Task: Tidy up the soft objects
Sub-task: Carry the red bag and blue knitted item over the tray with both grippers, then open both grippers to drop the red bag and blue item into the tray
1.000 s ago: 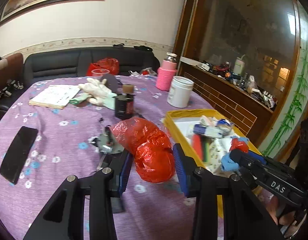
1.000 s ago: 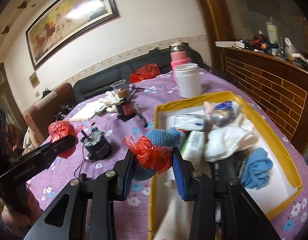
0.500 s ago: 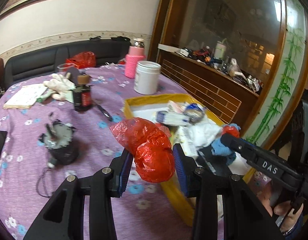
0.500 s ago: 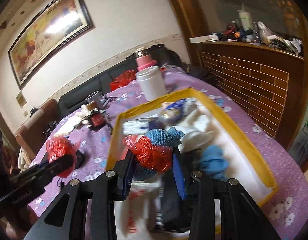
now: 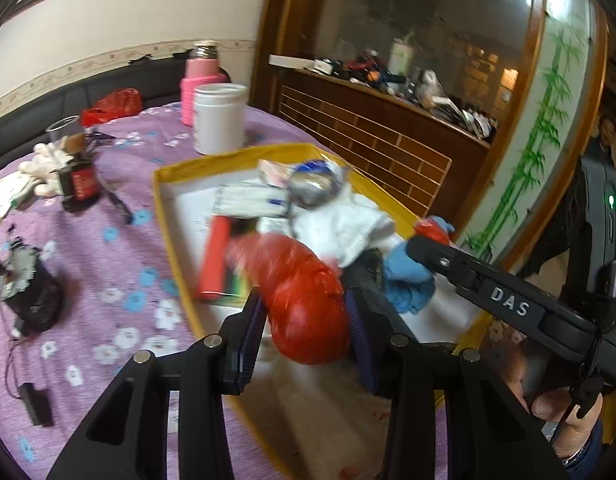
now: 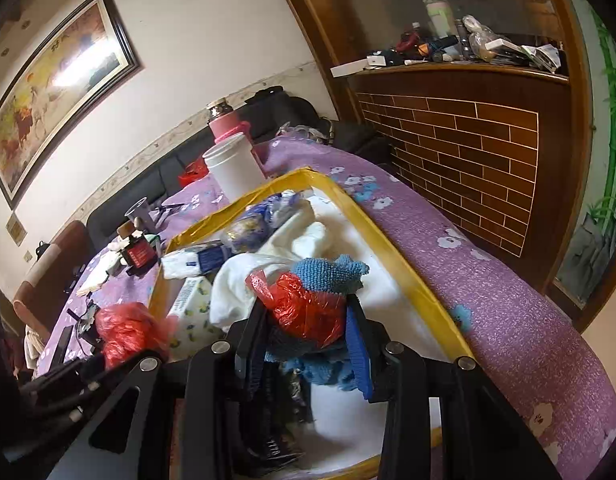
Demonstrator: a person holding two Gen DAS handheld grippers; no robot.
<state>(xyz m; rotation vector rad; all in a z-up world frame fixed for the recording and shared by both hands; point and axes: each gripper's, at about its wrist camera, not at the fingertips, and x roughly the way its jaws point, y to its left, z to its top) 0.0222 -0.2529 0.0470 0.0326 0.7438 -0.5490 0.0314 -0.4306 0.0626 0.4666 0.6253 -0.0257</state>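
Black left gripper (image 5: 304, 336) and right gripper (image 6: 308, 344): blue ribbed pads, silver screws, white "DAS" lettering; dark blue sleeve cuff (image 5: 588, 450).

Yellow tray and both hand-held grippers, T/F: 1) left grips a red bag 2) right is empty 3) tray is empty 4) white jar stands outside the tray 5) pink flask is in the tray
1) True: the left hand-held gripper is shut on the red bag.
2) False: the right hand-held gripper clamps a red and blue bundle.
3) False: the yellow tray holds cloths and packets.
4) True: the white jar stands on the table beyond the tray.
5) False: the pink flask stands behind the jar.
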